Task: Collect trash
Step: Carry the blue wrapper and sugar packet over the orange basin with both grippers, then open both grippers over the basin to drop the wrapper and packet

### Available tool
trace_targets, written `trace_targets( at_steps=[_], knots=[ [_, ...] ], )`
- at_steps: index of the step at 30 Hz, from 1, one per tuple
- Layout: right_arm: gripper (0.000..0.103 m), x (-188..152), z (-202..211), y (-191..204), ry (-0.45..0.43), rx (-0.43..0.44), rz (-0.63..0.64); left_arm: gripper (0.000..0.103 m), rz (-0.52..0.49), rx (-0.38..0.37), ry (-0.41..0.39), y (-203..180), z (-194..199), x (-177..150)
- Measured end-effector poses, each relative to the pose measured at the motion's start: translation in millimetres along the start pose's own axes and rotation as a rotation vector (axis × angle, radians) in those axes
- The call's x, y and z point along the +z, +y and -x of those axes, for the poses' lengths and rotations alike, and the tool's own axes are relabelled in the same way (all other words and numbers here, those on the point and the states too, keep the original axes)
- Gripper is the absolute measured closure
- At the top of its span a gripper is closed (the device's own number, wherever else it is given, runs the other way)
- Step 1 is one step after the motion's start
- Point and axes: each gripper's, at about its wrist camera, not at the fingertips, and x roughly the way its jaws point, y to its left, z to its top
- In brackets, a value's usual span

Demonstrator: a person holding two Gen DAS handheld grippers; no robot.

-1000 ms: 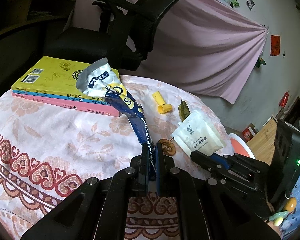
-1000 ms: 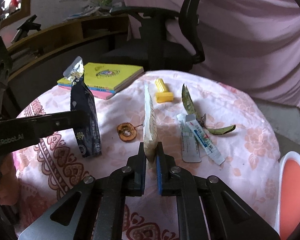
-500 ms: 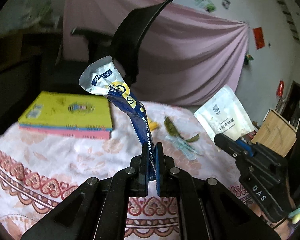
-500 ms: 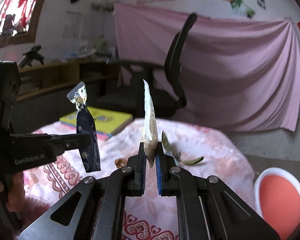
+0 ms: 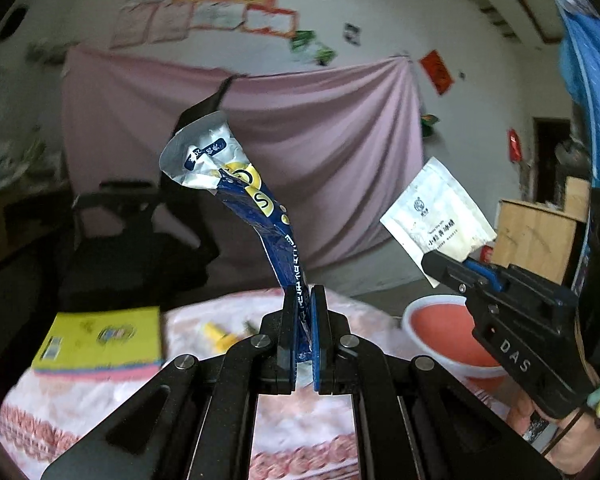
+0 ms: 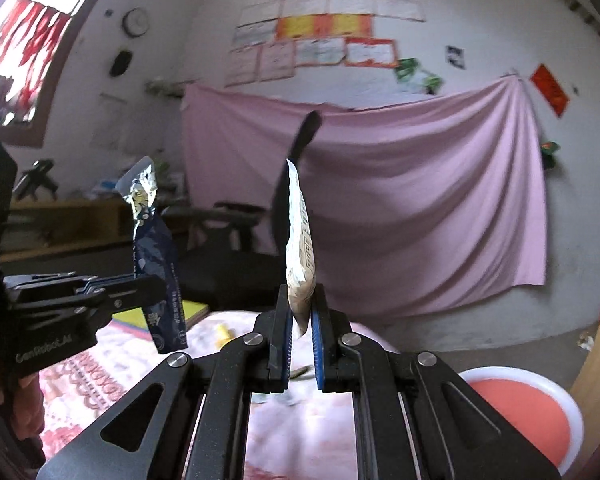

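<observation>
- Left claw clenched on blue wrapper, raised above table.
- Right claw clenched on white packet, near red bin.

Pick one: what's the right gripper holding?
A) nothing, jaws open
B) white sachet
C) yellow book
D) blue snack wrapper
B: in the right wrist view the right gripper is shut on the white sachet, seen edge-on; the left wrist view shows its printed white face. The blue wrapper is clamped in the left gripper.
</observation>
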Motion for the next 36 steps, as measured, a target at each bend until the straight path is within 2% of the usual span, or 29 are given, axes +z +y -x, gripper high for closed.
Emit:
trace_targets(
  at_steps=[3, 11, 15, 21, 29, 36],
  knots=[
    [0.096, 5, 8, -20, -0.015, -0.047, -0.026, 0.1, -0.038, -0.045, -0.004, -23, -16, 7],
    [0.096, 1, 26, -78, 0.011, -0.176, -0.078, 0.1, 0.004, -0.2, 0.077, -86, -67, 25],
    [0.096, -6, 33, -112, 0.04, -0.236, -0.145, 0.1, 0.005, -0.259, 0.123, -113, -84, 25],
    [0.096, -23, 30, -159, 0.135, -0.32, -0.25, 0.1, -0.015, -0.336, 0.209, -155, -116, 17],
    [0.096, -42, 29, -194, 0.233, -0.372, -0.349, 0.1, 0.003, -0.392, 0.341, -187, -155, 10],
    [0.095, -52, 28, -203, 0.293, -0.382, -0.383, 0.099, 0.062, -0.401, 0.423, -186, -175, 7]
  ],
)
